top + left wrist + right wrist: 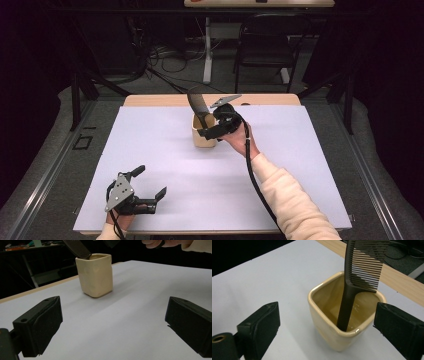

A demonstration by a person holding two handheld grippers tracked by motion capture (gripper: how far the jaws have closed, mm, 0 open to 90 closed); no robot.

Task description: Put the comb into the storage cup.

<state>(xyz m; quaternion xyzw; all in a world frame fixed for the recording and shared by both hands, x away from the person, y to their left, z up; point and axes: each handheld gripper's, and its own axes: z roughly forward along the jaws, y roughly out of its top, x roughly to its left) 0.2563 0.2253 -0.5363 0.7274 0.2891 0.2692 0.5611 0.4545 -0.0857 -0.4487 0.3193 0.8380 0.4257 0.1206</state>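
Because its handle stands inside the cup (342, 322) and its teeth lean out over the rim, the comb (362, 263) keeps itself upright with nothing gripping it. Both sit just ahead of the right gripper (329, 325), between its spread, empty jaws. Well behind, the left gripper (112, 327) waits wide apart, likely idle.
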